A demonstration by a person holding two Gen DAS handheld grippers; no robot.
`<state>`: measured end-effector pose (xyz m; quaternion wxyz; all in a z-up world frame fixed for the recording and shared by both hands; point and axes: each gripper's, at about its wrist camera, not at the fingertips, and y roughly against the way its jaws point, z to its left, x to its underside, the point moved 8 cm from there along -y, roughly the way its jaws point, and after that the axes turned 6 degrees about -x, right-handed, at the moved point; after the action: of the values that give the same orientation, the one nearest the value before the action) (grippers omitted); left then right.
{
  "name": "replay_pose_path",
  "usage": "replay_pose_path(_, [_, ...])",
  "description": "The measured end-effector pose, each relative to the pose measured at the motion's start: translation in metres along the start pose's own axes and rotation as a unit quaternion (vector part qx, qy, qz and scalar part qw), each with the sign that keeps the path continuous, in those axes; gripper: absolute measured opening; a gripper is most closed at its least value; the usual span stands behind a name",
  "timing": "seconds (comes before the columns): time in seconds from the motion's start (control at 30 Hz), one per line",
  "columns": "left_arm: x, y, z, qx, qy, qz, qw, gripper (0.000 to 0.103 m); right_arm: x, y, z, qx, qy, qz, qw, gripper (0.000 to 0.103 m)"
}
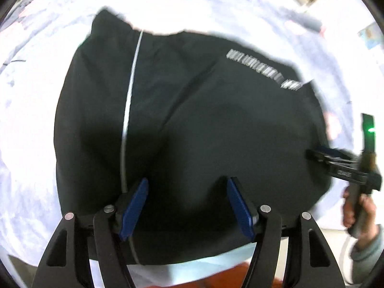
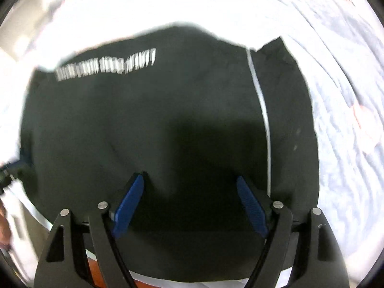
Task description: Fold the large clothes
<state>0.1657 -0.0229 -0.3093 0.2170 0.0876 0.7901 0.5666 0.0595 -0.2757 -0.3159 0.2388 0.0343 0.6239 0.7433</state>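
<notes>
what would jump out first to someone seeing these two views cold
A big black garment fills the middle of both views, spread on a pale rumpled sheet. A thin white stripe runs down it, with blurred white lettering near its far edge. The left gripper and the right gripper are both open above it.

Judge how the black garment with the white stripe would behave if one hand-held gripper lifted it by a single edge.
The black fabric garment with the thin white stripe would probably flop and drape: it lies in soft creases on the pale wrinkled bedsheet. It looks thin, so likely light for its size. Pushed, it would more likely bunch than slide as one piece.
</notes>
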Motion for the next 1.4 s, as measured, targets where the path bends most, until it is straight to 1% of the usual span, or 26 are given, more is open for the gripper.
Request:
replay_pose_path(0.07, [-0.013, 0.010, -0.004, 0.020, 0.014, -0.013, 0.9996, 0.070, -0.019, 0.004, -0.005, -0.007, -0.019, -0.018, 1.000, 0.082])
replay_pose_path(0.13, [-0.022, 0.006, -0.006, 0.026, 0.019, -0.014, 0.9994, 0.070, -0.037, -0.004, -0.010, 0.012, -0.029, -0.023, 0.999, 0.082])
replay_pose_path(0.17, [-0.028, -0.003, -0.006, 0.012, 0.020, -0.009, 0.9997, 0.070, -0.046, -0.017, -0.016, 0.027, -0.037, -0.017, 0.999, 0.082])
replay_pose_path(0.2, [-0.029, -0.009, -0.003, 0.000, 0.019, -0.003, 0.9998, 0.070, -0.050, -0.030, -0.020, 0.025, -0.045, -0.009, 0.999, 0.082])
replay_pose_path(0.27, [-0.026, -0.035, 0.003, -0.025, 0.015, 0.016, 0.9994, 0.070, -0.053, -0.053, -0.028, 0.012, -0.070, 0.013, 0.997, 0.086])
replay_pose_path(0.33, [-0.028, -0.043, -0.003, -0.038, 0.008, 0.015, 0.9991, 0.072, -0.057, -0.057, -0.032, 0.008, -0.083, 0.015, 0.996, 0.087])
replay_pose_path(0.37, [-0.029, -0.043, -0.007, -0.043, 0.000, 0.016, 0.9989, 0.074, -0.057, -0.056, -0.031, 0.010, -0.081, 0.019, 0.996, 0.087])
replay_pose_path(0.43, [-0.029, -0.040, -0.012, -0.047, -0.011, 0.017, 0.9987, 0.074, -0.063, -0.054, -0.030, 0.011, -0.083, 0.023, 0.996, 0.087])
replay_pose_path(0.5, [-0.030, -0.033, -0.015, -0.045, -0.017, 0.015, 0.9987, 0.074, -0.064, -0.043, -0.030, 0.005, -0.095, 0.026, 0.995, 0.086])
replay_pose_path(0.6, [-0.037, -0.012, -0.030, -0.049, -0.036, -0.004, 0.9981, 0.074, -0.069, -0.020, -0.030, -0.015, -0.105, 0.016, 0.994, 0.086])
replay_pose_path(0.7, [-0.044, 0.017, -0.038, -0.073, -0.057, -0.036, 0.9951, 0.074, -0.070, 0.015, -0.022, -0.009, -0.089, -0.008, 0.996, 0.086])
replay_pose_path(0.77, [-0.050, 0.039, -0.041, -0.084, -0.066, -0.060, 0.9925, 0.074, -0.072, 0.033, -0.016, -0.005, -0.074, -0.020, 0.997, 0.086])
replay_pose_path(0.83, [-0.058, 0.066, -0.045, -0.092, -0.070, -0.091, 0.9892, 0.074, -0.071, 0.056, 0.002, 0.000, -0.060, -0.033, 0.998, 0.086])
replay_pose_path(0.87, [-0.062, 0.082, -0.053, -0.091, -0.072, -0.109, 0.9872, 0.074, -0.058, 0.067, 0.013, 0.000, -0.053, -0.039, 0.998, 0.086])
replay_pose_path(0.9, [-0.067, 0.092, -0.053, -0.091, -0.073, -0.120, 0.9860, 0.074, -0.059, 0.080, 0.021, 0.002, -0.042, -0.048, 0.998, 0.086])
replay_pose_path(0.97, [-0.075, 0.123, -0.066, -0.094, -0.076, -0.155, 0.9805, 0.075, -0.060, 0.100, 0.038, 0.015, -0.026, -0.062, 0.998, 0.086])
replay_pose_path(1.0, [-0.077, 0.132, -0.063, -0.096, -0.077, -0.165, 0.9785, 0.075, -0.061, 0.112, 0.045, 0.022, -0.017, -0.070, 0.997, 0.086])
replay_pose_path(1.03, [-0.079, 0.146, -0.071, -0.097, -0.081, -0.176, 0.9762, 0.075, -0.063, 0.124, 0.049, 0.025, -0.012, -0.079, 0.997, 0.086])
replay_pose_path(1.13, [-0.077, 0.173, -0.089, -0.082, -0.089, -0.195, 0.9733, 0.075, -0.056, 0.156, 0.059, 0.039, -0.006, -0.106, 0.994, 0.087])
replay_pose_path(1.2, [-0.069, 0.186, -0.098, -0.075, -0.081, -0.200, 0.9735, 0.075, -0.046, 0.172, 0.061, 0.056, -0.013, -0.119, 0.991, 0.087])
replay_pose_path(1.3, [-0.054, 0.181, -0.111, -0.070, -0.071, -0.191, 0.9765, 0.075, -0.038, 0.185, 0.061, 0.070, -0.024, -0.128, 0.989, 0.087])
replay_pose_path(1.4, [-0.041, 0.178, -0.119, -0.073, -0.082, -0.178, 0.9780, 0.075, -0.033, 0.198, 0.064, 0.086, -0.025, -0.141, 0.986, 0.087])
